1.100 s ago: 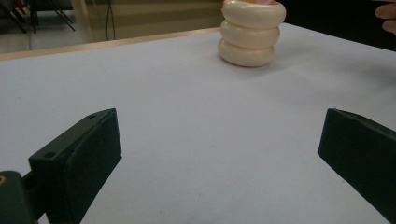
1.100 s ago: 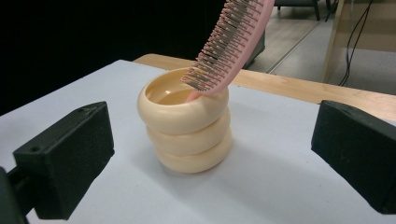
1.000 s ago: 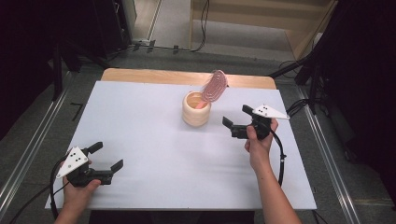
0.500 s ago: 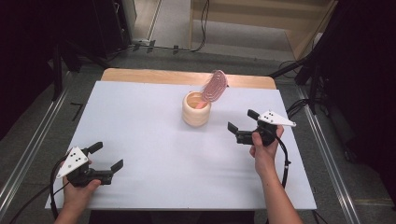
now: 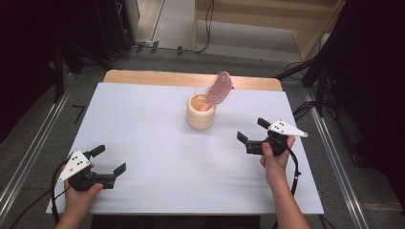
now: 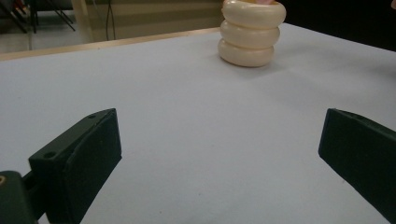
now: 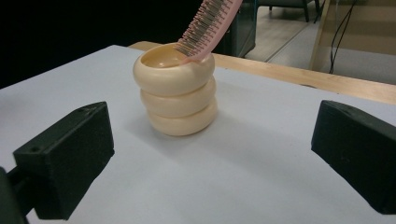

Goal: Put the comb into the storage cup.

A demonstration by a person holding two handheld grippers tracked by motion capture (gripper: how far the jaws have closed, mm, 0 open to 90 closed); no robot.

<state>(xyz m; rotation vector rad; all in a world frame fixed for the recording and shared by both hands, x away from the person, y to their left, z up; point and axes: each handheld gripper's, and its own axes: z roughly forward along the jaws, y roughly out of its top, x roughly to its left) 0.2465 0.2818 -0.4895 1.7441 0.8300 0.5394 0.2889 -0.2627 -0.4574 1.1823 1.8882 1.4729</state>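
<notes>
A cream ribbed cup (image 5: 200, 112) (image 7: 176, 93) (image 6: 251, 33) stands upright at the back middle of the white table (image 5: 153, 138). A pink hairbrush (image 5: 218, 88) (image 7: 205, 25) stands in it, leaning over the rim to the right. My right gripper (image 5: 252, 131) (image 7: 210, 154) is open and holds nothing, a short way right of and nearer than the cup. At the near left corner my left gripper (image 5: 109, 160) (image 6: 219, 158) rests open and empty, far from the cup.
A wooden strip (image 5: 157, 77) runs along the table's far edge. Metal rails (image 5: 28, 157) flank both sides on the grey floor, and cables (image 5: 205, 28) lie behind the table. Bare white surface lies between the two grippers.
My right gripper has drawn back from the cup, toward the right and nearer the front edge, staying open. The left gripper has not moved.
</notes>
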